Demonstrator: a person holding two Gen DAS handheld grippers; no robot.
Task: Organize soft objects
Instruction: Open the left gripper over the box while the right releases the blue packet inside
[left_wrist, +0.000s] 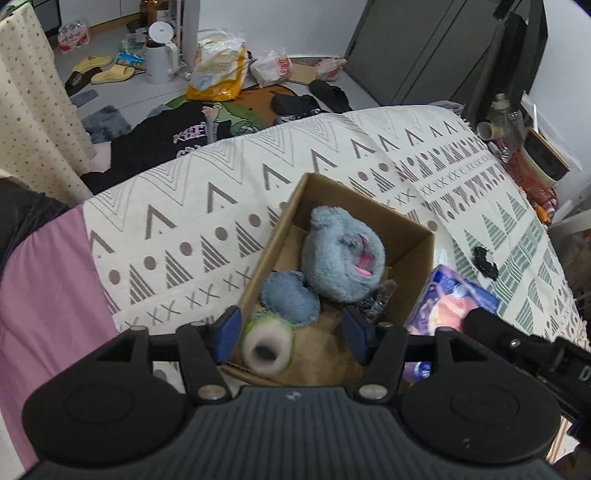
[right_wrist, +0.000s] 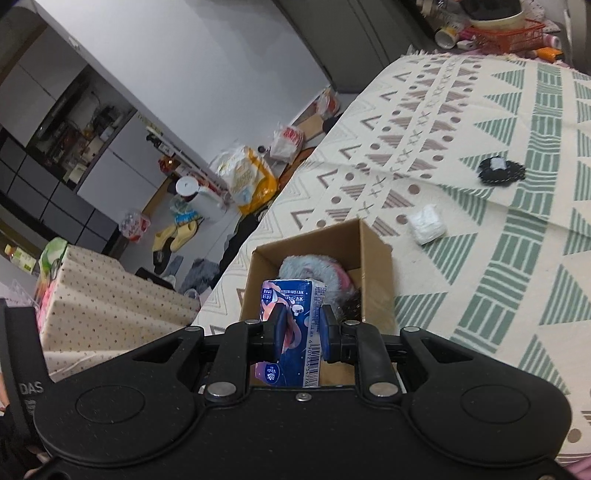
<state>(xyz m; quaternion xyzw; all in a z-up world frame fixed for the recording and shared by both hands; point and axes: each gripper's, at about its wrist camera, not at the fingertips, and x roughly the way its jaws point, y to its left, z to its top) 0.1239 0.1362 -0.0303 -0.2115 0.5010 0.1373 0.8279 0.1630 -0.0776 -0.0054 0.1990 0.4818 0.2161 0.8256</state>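
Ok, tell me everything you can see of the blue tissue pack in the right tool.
The tissue pack is a soft, glossy plastic-wrapped packet, dark blue and purple with pink cartoon art, white print and a barcode along one edge. The right tool is shut on its sides, the blue pads pressing the wrapper in. It is held lengthwise, far end pointing toward the open cardboard box, at the box's near edge. The left wrist view shows it beside the box's right wall. Nothing but the pads visibly touches it.
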